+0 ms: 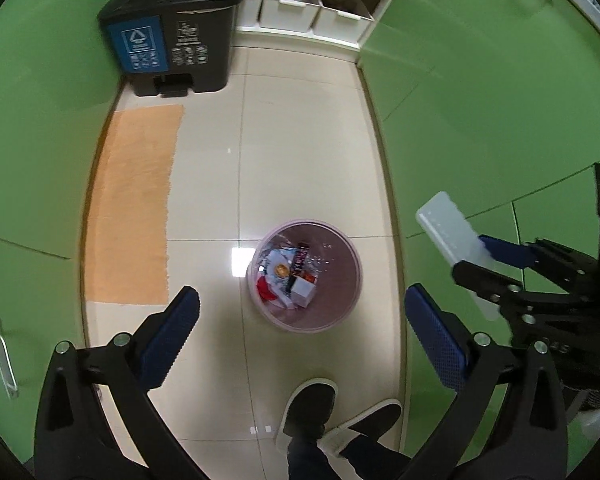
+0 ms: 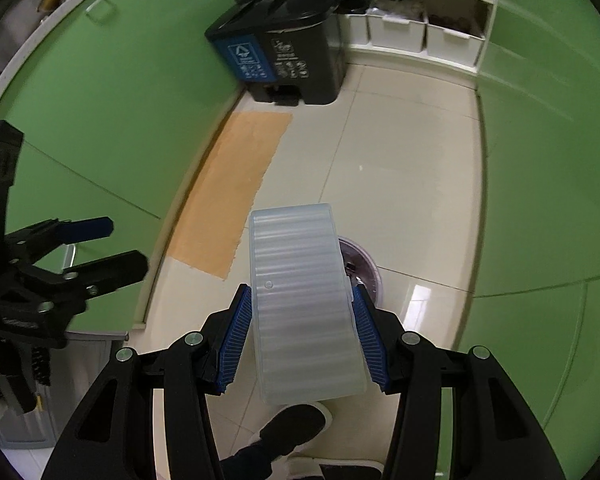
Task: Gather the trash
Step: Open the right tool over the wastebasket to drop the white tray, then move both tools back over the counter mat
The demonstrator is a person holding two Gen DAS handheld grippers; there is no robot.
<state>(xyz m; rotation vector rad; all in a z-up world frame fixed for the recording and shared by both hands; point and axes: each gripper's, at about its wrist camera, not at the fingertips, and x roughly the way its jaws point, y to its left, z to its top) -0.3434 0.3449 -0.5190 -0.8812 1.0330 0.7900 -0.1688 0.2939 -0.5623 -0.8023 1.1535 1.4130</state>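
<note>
Right gripper [image 2: 300, 320] held a clear box [image 2: 300, 300]; left gripper [image 1: 300, 320] was wide and empty. Only the left view showed trash inside the bin [image 1: 348, 248].

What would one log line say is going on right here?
left gripper: open, empty, above pink bin | right gripper: shut on translucent plastic box | bin: trash inside | step: box not yet dropped

A home kitchen: green cabinet doors [image 1: 480, 112] flank a tiled floor [image 1: 300, 160], with a black pedal bin [image 1: 172, 36] beside white storage boxes [image 1: 288, 10].
</note>
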